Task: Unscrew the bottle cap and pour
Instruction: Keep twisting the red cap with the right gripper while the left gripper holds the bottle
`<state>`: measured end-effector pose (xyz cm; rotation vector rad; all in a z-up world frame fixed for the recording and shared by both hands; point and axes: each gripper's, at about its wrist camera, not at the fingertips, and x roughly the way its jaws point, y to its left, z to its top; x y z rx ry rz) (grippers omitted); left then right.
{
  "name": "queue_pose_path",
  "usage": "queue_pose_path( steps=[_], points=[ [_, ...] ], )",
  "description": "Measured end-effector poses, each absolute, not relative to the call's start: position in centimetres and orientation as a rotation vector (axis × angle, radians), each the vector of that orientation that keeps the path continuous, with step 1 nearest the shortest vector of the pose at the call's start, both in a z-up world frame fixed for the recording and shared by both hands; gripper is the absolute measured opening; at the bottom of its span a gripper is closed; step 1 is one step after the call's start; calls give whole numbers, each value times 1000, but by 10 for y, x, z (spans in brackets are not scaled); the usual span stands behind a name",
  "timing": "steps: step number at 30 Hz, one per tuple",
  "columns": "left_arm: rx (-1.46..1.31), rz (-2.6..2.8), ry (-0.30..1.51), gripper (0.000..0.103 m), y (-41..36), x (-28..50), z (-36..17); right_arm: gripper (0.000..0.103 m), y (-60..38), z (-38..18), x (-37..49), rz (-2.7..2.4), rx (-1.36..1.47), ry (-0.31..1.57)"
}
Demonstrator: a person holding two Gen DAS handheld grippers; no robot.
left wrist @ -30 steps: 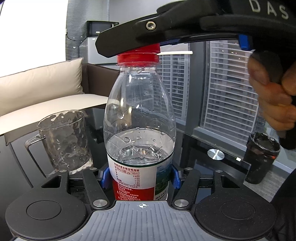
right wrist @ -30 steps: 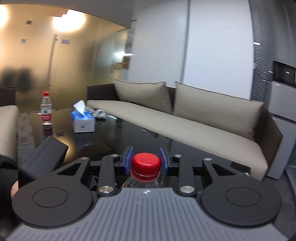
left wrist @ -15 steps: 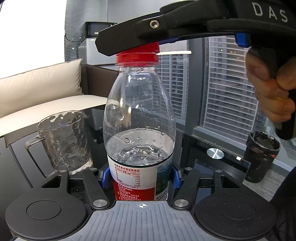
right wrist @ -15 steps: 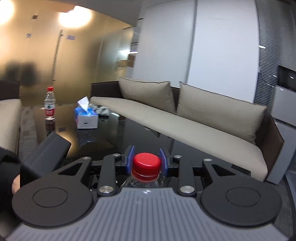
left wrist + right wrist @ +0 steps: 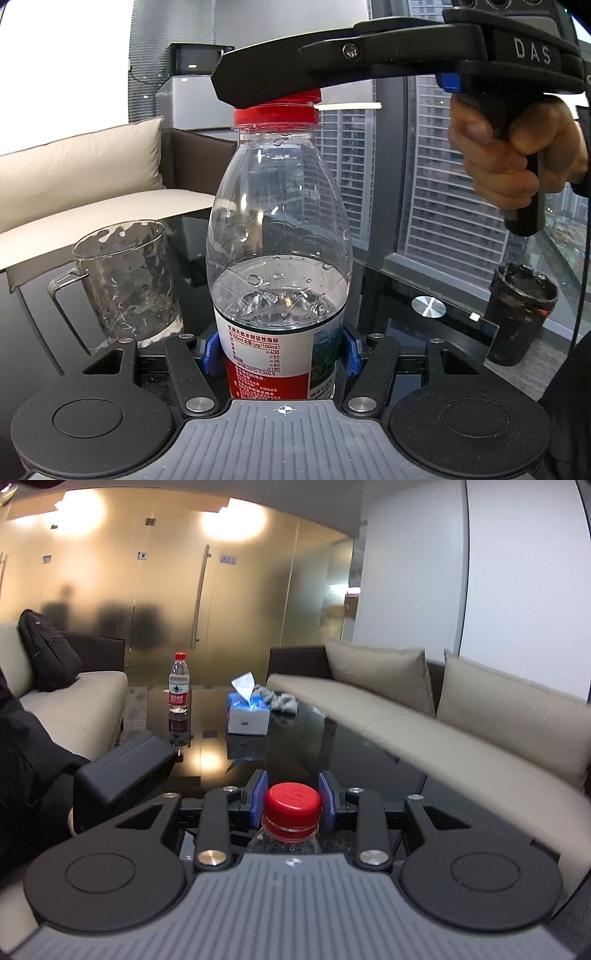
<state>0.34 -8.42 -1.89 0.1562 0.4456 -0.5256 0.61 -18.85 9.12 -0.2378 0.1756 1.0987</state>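
A clear water bottle (image 5: 279, 236), about half full, stands upright with a red and white label. My left gripper (image 5: 279, 354) is shut on its lower body at the label. Its red cap (image 5: 275, 112) sits on the neck. My right gripper (image 5: 293, 803) is around the red cap (image 5: 293, 805) from the side, its blue pads (image 5: 261, 797) touching or very close to the cap. In the left wrist view the right gripper's black finger (image 5: 332, 70) covers the cap's top. A clear glass mug (image 5: 123, 284) stands empty to the bottle's left.
The bottle and mug stand on a dark glass table (image 5: 436, 295). A second water bottle (image 5: 179, 686) and a tissue box (image 5: 248, 716) stand farther along the table. Beige sofas (image 5: 424, 716) flank it. A black bin (image 5: 517, 310) stands by the window.
My right gripper has turned around the cap: its view has swung round the room, and its handle and hand have swung in the left wrist view. The bottle stays held in place.
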Motion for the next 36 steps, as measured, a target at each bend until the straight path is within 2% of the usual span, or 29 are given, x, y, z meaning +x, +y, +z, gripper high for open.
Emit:
queue_pose_path(
  steps=[2,13,14,15,17,26,31,33,34,36],
  points=[
    [155,-526,448,56,-84,4,-19,64,-190,92,-2,1064,-199,150],
    [154,-524,453,56,-82,6,-19,64,-170,82,-34,755,-197,133],
    [154,-524,454,56,-82,6,-18,58,-169,82,-34,752,-201,133],
    [154,-524,454,56,-82,7,-18,45,-167,81,-35,750,-206,134],
    [154,-524,454,56,-81,7,-18,33,-162,82,-36,770,-223,147],
    [159,-526,454,56,-81,7,-18,32,-170,84,-31,866,-274,153],
    [169,-531,448,57,-81,5,-19,32,-187,96,0,1084,-287,213],
    [169,-529,446,57,-82,4,-19,34,-188,101,9,1106,-267,275],
    [164,-528,449,57,-81,4,-19,39,-188,104,14,1115,-256,307],
    [155,-530,454,57,-80,4,-19,64,-186,108,6,1085,-282,274]
  ],
)
